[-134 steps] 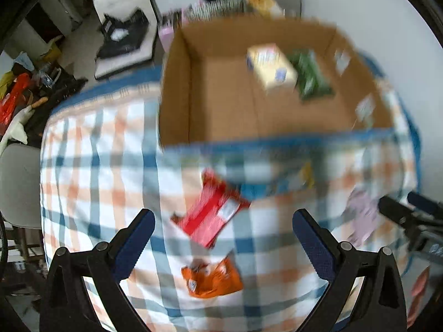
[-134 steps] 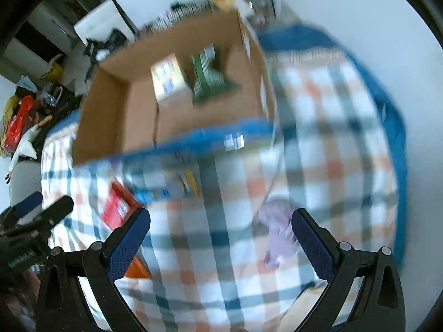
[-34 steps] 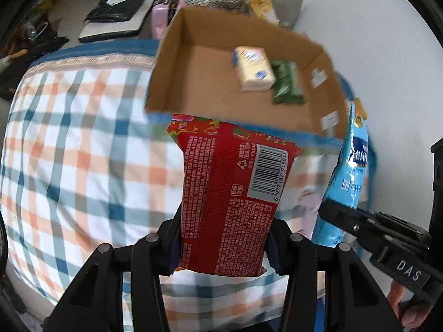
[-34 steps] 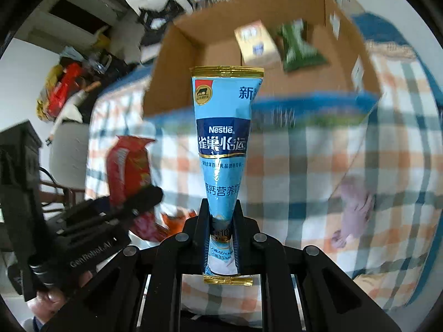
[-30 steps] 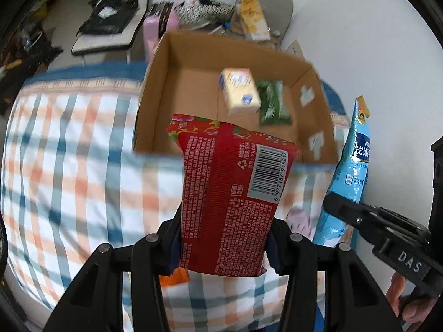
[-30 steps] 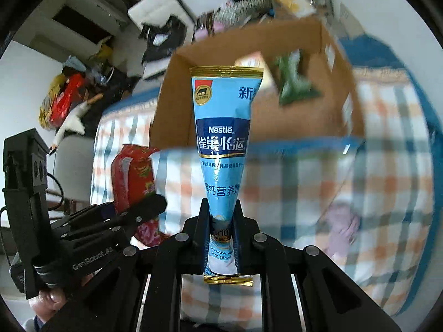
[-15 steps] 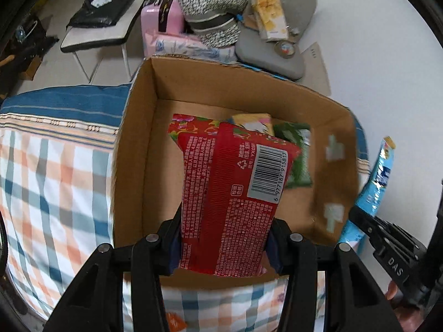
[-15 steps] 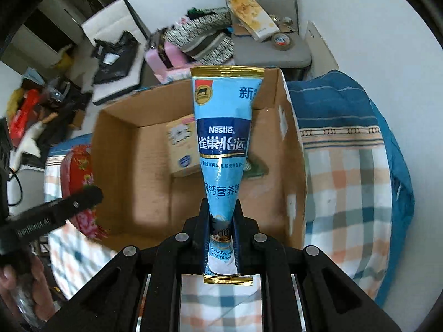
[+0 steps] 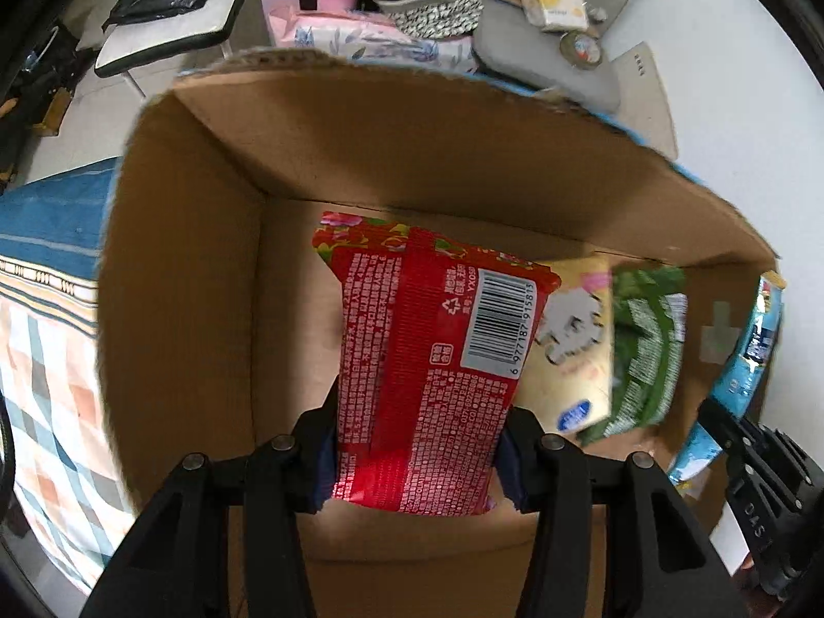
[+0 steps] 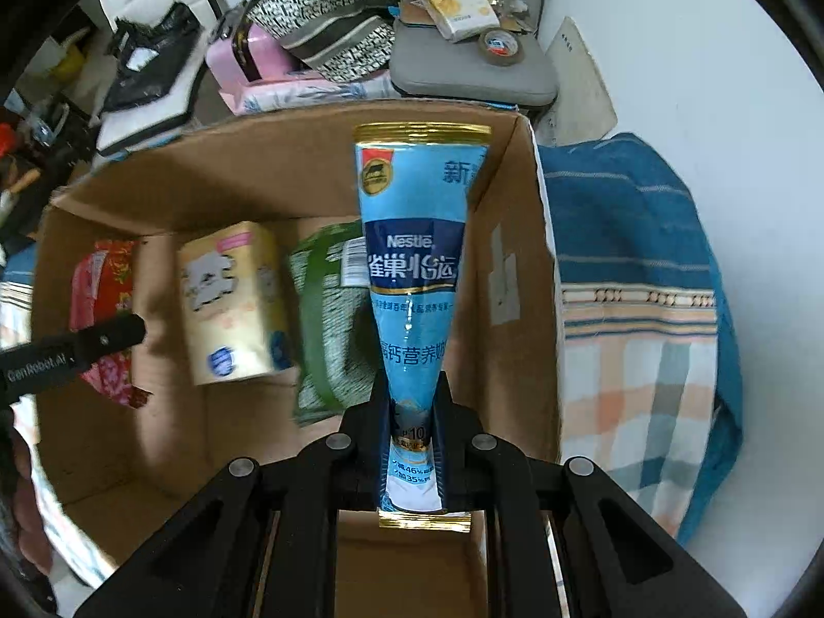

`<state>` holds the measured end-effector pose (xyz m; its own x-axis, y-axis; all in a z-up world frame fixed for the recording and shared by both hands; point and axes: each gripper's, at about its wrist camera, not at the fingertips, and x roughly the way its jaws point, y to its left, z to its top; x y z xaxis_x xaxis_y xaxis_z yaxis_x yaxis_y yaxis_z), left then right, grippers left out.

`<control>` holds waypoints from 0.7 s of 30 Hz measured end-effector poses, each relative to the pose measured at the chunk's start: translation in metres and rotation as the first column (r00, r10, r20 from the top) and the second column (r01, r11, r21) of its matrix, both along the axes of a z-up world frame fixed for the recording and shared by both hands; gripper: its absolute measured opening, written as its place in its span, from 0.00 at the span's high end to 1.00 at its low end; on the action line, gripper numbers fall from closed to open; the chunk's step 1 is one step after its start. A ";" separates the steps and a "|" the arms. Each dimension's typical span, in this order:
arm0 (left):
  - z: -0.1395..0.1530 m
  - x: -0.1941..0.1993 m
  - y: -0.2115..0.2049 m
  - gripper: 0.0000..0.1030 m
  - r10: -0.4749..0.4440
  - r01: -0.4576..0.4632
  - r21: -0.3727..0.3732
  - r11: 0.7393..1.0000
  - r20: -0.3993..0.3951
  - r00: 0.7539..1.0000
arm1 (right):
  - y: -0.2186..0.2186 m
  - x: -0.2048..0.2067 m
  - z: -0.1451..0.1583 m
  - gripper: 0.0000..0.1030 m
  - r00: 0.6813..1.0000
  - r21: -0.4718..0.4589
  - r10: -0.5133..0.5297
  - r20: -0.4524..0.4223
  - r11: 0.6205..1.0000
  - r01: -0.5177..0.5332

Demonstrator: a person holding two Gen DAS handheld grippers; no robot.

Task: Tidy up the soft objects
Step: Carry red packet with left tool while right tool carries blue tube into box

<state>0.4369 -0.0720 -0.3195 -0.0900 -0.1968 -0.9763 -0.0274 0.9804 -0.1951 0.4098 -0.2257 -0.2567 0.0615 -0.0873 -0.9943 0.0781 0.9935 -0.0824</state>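
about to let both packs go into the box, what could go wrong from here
1. The red packet in the left gripper hangs partly over the yellow tissue pack; dropped here it may land on top and tilt.
2. The blue Nestle pouch in the right gripper sits near the cardboard box's right wall, over the green packet; it could catch the wall or pile up.

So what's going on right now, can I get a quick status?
Left gripper shut on red packet, right gripper shut on blue Nestle pouch. Both over cardboard box. Yellow pack and green bag already inside. Nothing blocking.
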 end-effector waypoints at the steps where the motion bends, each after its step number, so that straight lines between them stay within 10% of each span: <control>1: -0.001 0.002 0.000 0.54 -0.001 0.001 0.013 1.000 -0.002 1.000 | 0.000 0.003 -0.004 0.86 1.000 -0.006 0.000 -0.016 1.000 0.000; 6: 0.000 0.005 -0.004 0.43 -0.019 0.019 0.014 1.000 -0.006 1.000 | -0.001 0.006 -0.008 0.76 1.000 -0.002 -0.014 -0.028 1.000 0.014; 10: 0.011 0.001 -0.003 0.33 -0.031 0.031 0.010 0.999 0.016 0.999 | -0.002 0.004 -0.004 0.37 0.999 0.023 -0.030 -0.014 0.999 0.030; 13: 0.020 -0.004 -0.002 0.15 -0.047 0.047 0.013 0.999 0.033 0.998 | -0.001 0.000 0.000 0.34 0.999 0.043 -0.040 -0.005 0.998 0.040; 21: 0.050 -0.020 0.006 0.05 -0.051 0.041 0.078 0.996 0.134 0.990 | 0.016 -0.017 0.008 0.02 0.999 0.098 -0.042 0.024 0.994 0.039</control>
